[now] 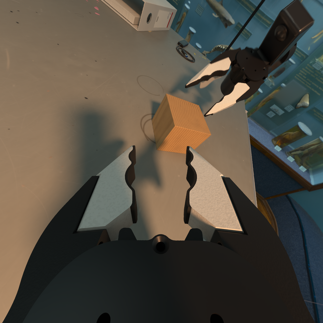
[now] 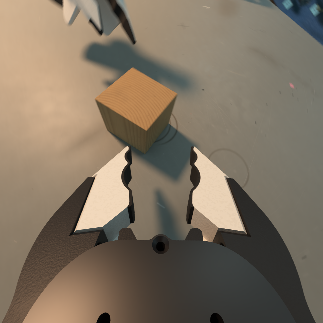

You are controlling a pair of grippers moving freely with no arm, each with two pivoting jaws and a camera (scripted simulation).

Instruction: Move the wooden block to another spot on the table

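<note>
We see two tools facing each other over a scuffed grey counter [image 1: 70, 87], with one wooden block [image 1: 180, 124] standing between them. The block is a plain cube with curved grain rings on its top face, and it rests flat on the counter, close to the counter's edge.

In the left wrist view, the left tool [image 1: 160, 148] has its two pale fingers spread apart with nothing between them. The block sits just ahead of its fingertips and a little to the right of its centre line, not touching either one. Beyond the block, the right tool [image 1: 196, 100] hangs tilted above the counter, also spread wide, with one fingertip very near the block's far upper corner; we cannot tell whether it touches.

In the right wrist view, the right tool [image 2: 160, 148] is likewise parted and empty. The wooden block [image 2: 138, 108] stands just ahead of its fingertips, slightly to the left of centre, one corner turned toward it. The left tool [image 2: 104, 26] shows blurred at the far side of the block.

Farther ahead of the left tool lie a white cardboard box [image 1: 148, 15] and a small dark cable coil [image 1: 185, 54].

We judge the task barely begun: neither tool holds the block. Still to do are closing on the block, carrying it, and setting it down elsewhere on the counter.
</note>
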